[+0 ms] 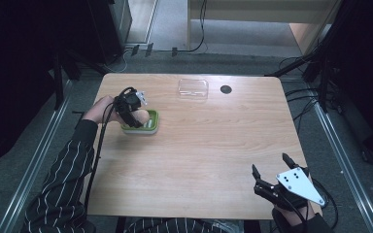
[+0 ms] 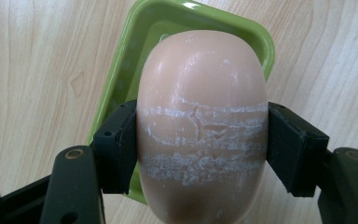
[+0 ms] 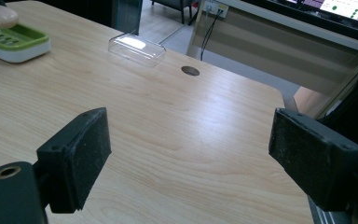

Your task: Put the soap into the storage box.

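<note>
While the left gripper hangs over the green soap dish at the table's left side, its two black jaws are clamped against the flanks of a pale pink bar of soap, one pad on each long side. In the left gripper view the soap's long axis runs straight away from the camera, lying along the dish's length, with its far rounded end toward the dish's far rim and whitish scuff bands crossing its middle. Whether the soap touches the dish floor cannot be told. Further right on the wooden table, a clear plastic lid lies near the far edge, well apart from the dish, just beside a dark round hole. At the near right corner the right gripper is held with jaws spread wide, nothing between them.
</note>
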`<state>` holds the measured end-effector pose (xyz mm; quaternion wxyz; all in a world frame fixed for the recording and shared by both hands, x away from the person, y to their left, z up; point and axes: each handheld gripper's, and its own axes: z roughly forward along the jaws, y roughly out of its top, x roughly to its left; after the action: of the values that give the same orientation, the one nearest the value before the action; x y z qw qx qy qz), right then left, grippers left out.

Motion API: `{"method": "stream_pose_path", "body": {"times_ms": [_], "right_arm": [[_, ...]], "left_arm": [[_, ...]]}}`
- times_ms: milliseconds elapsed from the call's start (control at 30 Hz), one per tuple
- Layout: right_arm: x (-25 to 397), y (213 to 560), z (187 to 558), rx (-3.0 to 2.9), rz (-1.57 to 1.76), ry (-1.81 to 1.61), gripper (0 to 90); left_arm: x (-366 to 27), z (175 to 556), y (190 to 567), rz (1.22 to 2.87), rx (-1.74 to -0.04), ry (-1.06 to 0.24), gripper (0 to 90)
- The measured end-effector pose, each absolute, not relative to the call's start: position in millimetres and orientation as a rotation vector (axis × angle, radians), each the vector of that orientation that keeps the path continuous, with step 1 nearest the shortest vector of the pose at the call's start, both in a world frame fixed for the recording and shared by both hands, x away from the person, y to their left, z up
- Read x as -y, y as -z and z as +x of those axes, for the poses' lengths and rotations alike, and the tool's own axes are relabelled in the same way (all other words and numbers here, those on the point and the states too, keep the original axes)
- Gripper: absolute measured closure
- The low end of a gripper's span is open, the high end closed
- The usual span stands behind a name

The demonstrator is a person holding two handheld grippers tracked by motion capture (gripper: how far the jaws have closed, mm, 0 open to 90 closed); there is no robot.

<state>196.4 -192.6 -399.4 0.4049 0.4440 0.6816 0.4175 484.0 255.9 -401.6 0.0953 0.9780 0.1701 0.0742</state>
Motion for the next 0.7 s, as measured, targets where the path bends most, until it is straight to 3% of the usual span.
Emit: {"method": "stream_pose_path", "body": {"times_ms": [700], "right_arm": [[193, 399, 196, -1.718, 1.116, -1.053, 13.4]], "left_arm": [[-252, 496, 419, 2.912, -0.492, -0.255, 33.6]]}}
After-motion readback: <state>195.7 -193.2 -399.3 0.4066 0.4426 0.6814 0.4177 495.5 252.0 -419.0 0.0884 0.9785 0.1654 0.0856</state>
